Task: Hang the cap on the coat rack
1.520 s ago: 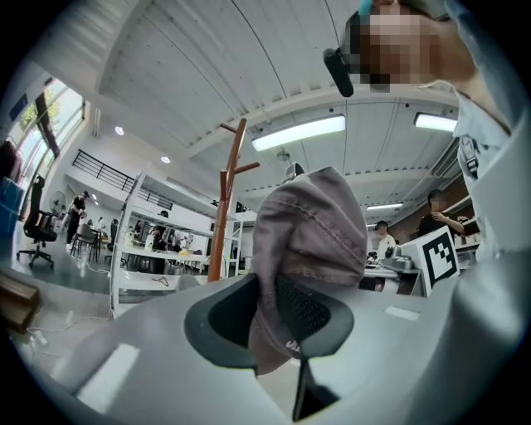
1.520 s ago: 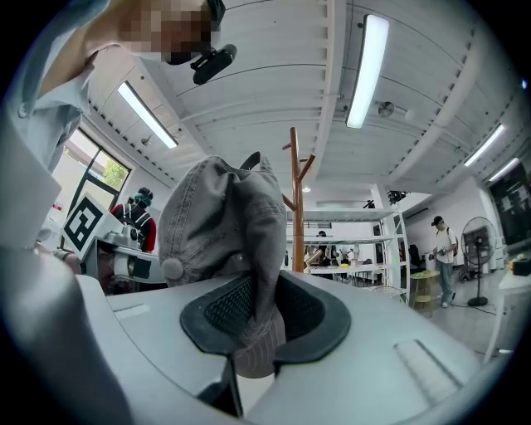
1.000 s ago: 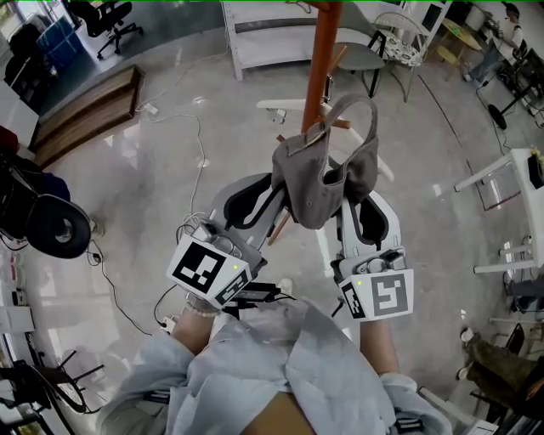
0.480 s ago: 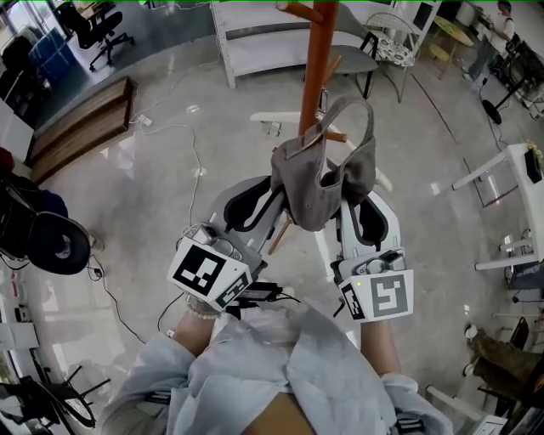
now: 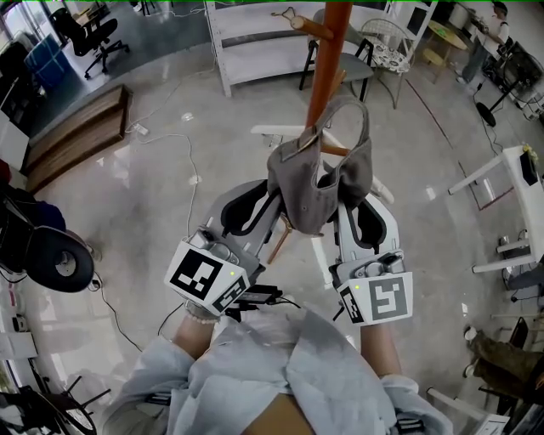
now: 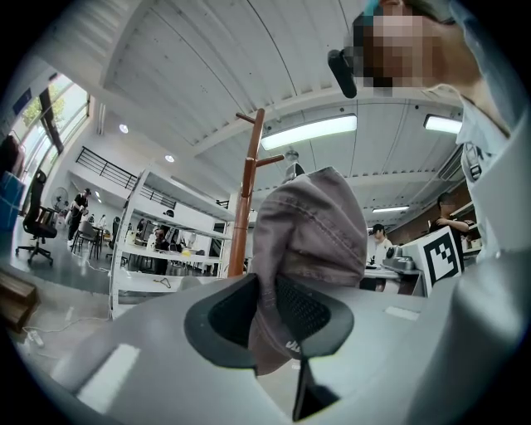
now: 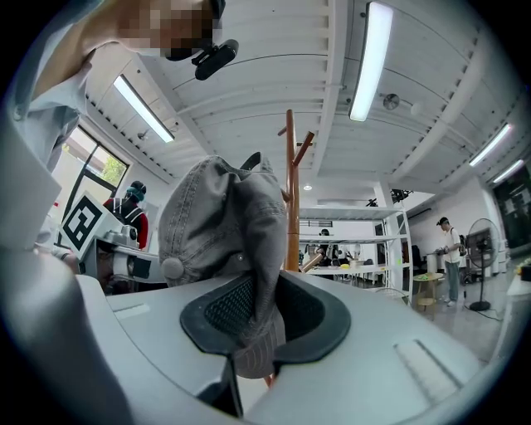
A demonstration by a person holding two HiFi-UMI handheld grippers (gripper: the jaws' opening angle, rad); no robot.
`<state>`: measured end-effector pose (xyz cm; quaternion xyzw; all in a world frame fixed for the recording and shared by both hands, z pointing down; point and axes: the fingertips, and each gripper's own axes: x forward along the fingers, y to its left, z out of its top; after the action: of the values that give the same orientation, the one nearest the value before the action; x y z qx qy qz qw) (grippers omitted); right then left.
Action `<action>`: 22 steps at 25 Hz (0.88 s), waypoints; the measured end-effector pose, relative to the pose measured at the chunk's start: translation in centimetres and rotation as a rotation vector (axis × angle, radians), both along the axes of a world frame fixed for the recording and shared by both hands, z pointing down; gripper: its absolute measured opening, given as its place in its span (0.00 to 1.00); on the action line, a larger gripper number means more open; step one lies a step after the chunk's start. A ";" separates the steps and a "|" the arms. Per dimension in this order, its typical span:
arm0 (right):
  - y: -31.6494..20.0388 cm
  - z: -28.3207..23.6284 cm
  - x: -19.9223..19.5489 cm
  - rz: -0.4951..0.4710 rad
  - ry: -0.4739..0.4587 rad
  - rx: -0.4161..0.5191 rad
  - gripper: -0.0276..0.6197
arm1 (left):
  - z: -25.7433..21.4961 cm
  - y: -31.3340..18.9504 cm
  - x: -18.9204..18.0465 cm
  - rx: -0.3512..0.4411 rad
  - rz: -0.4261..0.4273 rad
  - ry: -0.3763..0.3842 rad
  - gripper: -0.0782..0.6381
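Observation:
A grey cap [image 5: 316, 183] hangs between both grippers, held up in front of the brown wooden coat rack [image 5: 327, 59]. My left gripper [image 5: 270, 197] is shut on the cap's left edge [image 6: 286, 274]. My right gripper [image 5: 350, 200] is shut on the cap's right edge [image 7: 257, 319]. In the head view the cap's strap loop [image 5: 344, 115] sits against the pole beside a short peg [image 5: 333, 150]. From the left gripper view the rack pole [image 6: 246, 195] stands just behind the cap, and in the right gripper view the pole [image 7: 291, 199] rises right behind it, with pegs at the top.
White shelving [image 5: 255, 42] and chairs [image 5: 387, 42] stand behind the rack. A white table [image 5: 518, 187] is at the right, a wooden bench [image 5: 76, 127] and office chair [image 5: 85, 25] at the left. Cables [image 5: 183, 183] trail over the polished floor. People work at desks in the background.
Both grippers have carried the cap slightly up and toward the rack pole; the grip on the cap is unchanged.

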<state>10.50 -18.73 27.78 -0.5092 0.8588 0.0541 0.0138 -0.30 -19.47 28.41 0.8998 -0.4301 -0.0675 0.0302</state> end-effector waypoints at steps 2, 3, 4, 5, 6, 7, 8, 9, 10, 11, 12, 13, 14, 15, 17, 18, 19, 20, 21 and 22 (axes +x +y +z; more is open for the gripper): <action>-0.3 -0.3 -0.5 -0.003 0.002 0.007 0.17 | -0.3 -0.3 -0.5 0.004 0.000 0.006 0.22; -0.4 -0.5 -0.7 -0.005 0.004 0.012 0.17 | -0.4 -0.5 -0.7 0.004 0.001 0.010 0.22; -0.5 -0.7 -0.9 -0.007 0.007 0.016 0.17 | -0.5 -0.6 -0.9 0.005 0.001 0.013 0.22; -0.6 -0.9 -1.0 -0.009 0.010 0.019 0.17 | -0.7 -0.7 -1.0 0.007 0.002 0.015 0.22; -0.8 -1.1 -1.1 -0.010 0.014 0.023 0.17 | -0.9 -0.8 -1.1 0.010 0.002 0.018 0.22; -0.9 -1.4 -1.2 -0.010 0.018 0.026 0.17 | -1.1 -1.0 -1.3 0.013 0.003 0.019 0.22; -1.1 -1.7 -1.4 -0.010 0.023 0.030 0.17 | -1.4 -1.1 -1.4 0.016 0.004 0.021 0.22; -1.3 -2.0 -1.6 -0.011 0.027 0.033 0.17 | -1.6 -1.3 -1.5 0.019 0.005 0.022 0.22; -1.5 -2.2 -1.7 -0.012 0.031 0.035 0.17 | -1.9 -1.5 -1.7 0.023 0.006 0.023 0.22; -1.7 -2.5 -1.9 -0.014 0.034 0.036 0.17 | -2.1 -1.6 -1.8 0.028 0.007 0.025 0.22; -1.9 -2.7 -2.0 -0.015 0.036 0.037 0.17 | -2.3 -1.8 -2.0 0.031 0.008 0.027 0.22; -2.1 -2.9 -2.1 -0.018 0.037 0.038 0.17 | -2.5 -2.0 -2.1 0.035 0.009 0.030 0.22; -2.3 -3.2 -2.2 -0.020 0.037 0.039 0.17 | -2.8 -2.1 -2.2 0.037 0.010 0.034 0.22; -2.5 -3.4 -2.2 -0.022 0.036 0.040 0.17 | -3.0 -2.3 -2.3 0.041 0.011 0.037 0.22; -2.9 -4.0 -2.5 -0.027 0.037 0.045 0.17 | -3.5 -2.7 -2.5 0.048 0.012 0.043 0.22; -3.1 -4.3 -2.6 -0.029 0.039 0.048 0.17 | -3.8 -2.9 -2.7 0.053 0.012 0.046 0.22; -3.3 -4.6 -2.8 -0.031 0.042 0.051 0.17 | -4.1 -3.1 -2.9 0.057 0.012 0.050 0.22; -3.5 -4.9 -3.0 -0.032 0.046 0.054 0.17 | -4.4 -3.3 -3.0 0.061 0.012 0.054 0.22; -3.8 -5.2 -3.1 -0.034 0.052 0.056 0.17 | -4.6 -3.6 -3.2 0.063 0.012 0.057 0.22; -4.0 -5.5 -3.3 -0.036 0.058 0.058 0.17 | -4.8 -3.9 -3.3 0.063 0.012 0.058 0.22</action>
<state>7.21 -22.69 22.32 -0.4911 0.8660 0.0934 0.0045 -3.58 -23.32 23.56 0.9004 -0.4214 -0.1069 0.0148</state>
